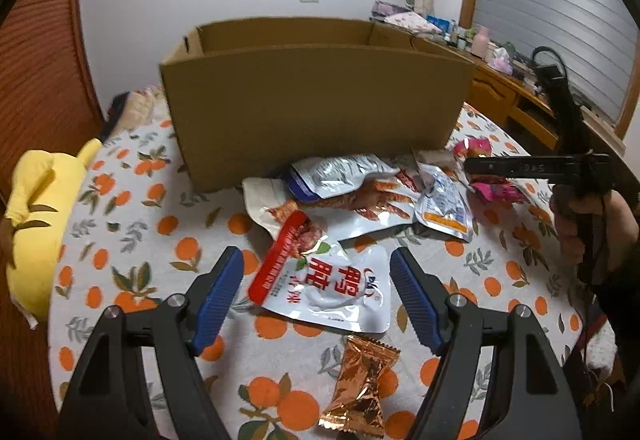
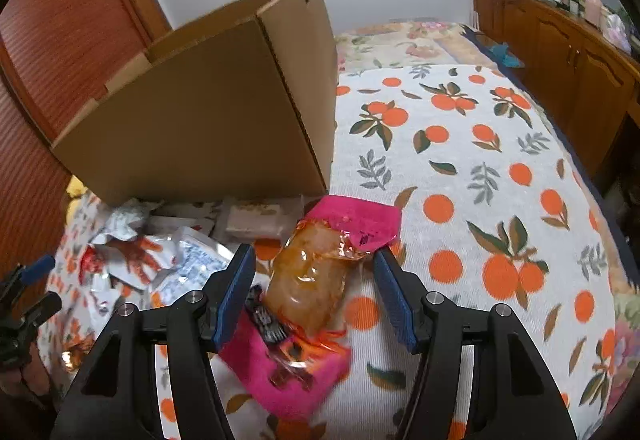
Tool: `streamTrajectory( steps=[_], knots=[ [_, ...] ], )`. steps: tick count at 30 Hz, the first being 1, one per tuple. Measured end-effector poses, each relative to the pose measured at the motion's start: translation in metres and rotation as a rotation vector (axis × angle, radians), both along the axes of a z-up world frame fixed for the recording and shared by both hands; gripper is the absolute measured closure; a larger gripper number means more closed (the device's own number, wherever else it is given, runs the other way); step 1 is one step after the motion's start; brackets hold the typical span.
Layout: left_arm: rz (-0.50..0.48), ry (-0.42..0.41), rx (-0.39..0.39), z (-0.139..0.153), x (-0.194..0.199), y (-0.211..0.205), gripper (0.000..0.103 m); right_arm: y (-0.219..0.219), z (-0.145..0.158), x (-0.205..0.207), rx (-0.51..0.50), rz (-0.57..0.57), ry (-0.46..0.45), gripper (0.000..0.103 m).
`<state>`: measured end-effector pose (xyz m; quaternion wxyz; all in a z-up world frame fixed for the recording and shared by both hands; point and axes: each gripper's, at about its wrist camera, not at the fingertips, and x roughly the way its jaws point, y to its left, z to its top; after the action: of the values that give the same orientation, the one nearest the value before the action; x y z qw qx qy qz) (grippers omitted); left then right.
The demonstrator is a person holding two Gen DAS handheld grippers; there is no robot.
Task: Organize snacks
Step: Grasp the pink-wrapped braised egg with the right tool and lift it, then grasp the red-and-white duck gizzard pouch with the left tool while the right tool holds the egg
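A white-and-red snack pouch (image 1: 332, 288) lies on the orange-print bedspread (image 1: 132, 240) between the fingers of my left gripper (image 1: 316, 280). That gripper is open and its blue pads stand clear of the pouch. A copper foil pack (image 1: 360, 388) lies just below it. Several more packs (image 1: 360, 192) are heaped in front of the open cardboard box (image 1: 312, 108). My right gripper (image 2: 316, 280) is open around a pink pack with an orange window (image 2: 308, 280). Its pads are beside the pack, with small gaps. In the left wrist view, the right gripper (image 1: 520, 166) hovers over that pink pack (image 1: 500, 192).
A yellow plush toy (image 1: 44, 224) lies at the bed's left edge. A wooden cabinet (image 2: 560, 52) loaded with small items runs along the right wall. Red-brown wooden doors (image 2: 60, 20) stand behind the box. To the right of the box is bare bedspread (image 2: 460, 160).
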<state>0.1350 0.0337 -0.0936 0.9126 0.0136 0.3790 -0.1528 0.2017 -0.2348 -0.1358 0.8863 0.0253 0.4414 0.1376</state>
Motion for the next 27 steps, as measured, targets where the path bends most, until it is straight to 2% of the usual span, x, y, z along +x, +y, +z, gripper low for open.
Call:
streamTrajectory(
  steps=[3, 4, 5, 13, 17, 20, 27],
  knots=[
    [-0.013, 0.019, 0.011, -0.004, 0.004, -0.001, 0.027, 0.005, -0.007, 0.001, -0.067, 0.022, -0.003, 0.049],
    [-0.016, 0.023, 0.023, -0.005, 0.005, -0.002, 0.027, 0.006, -0.007, -0.001, -0.075, 0.044, -0.007, 0.058],
    [-0.019, 0.028, 0.031, -0.005, 0.007, -0.003, 0.027, 0.006, -0.007, -0.002, -0.08, 0.059, -0.004, 0.06],
    [-0.055, 0.087, 0.056, -0.013, 0.024, -0.01, 0.027, 0.0, -0.006, -0.032, -0.14, 0.132, -0.014, 0.061],
    [-0.111, 0.084, 0.055, -0.011, 0.022, -0.019, 0.026, -0.001, -0.009, -0.039, -0.168, 0.151, -0.025, 0.061],
    [-0.137, 0.088, 0.089, -0.011, 0.021, -0.025, 0.026, 0.002, -0.013, -0.043, -0.213, 0.158, -0.059, 0.061],
    [-0.152, 0.166, 0.144, -0.026, 0.031, -0.028, 0.023, 0.0, -0.014, -0.044, -0.199, 0.149, -0.068, 0.06]
  ],
)
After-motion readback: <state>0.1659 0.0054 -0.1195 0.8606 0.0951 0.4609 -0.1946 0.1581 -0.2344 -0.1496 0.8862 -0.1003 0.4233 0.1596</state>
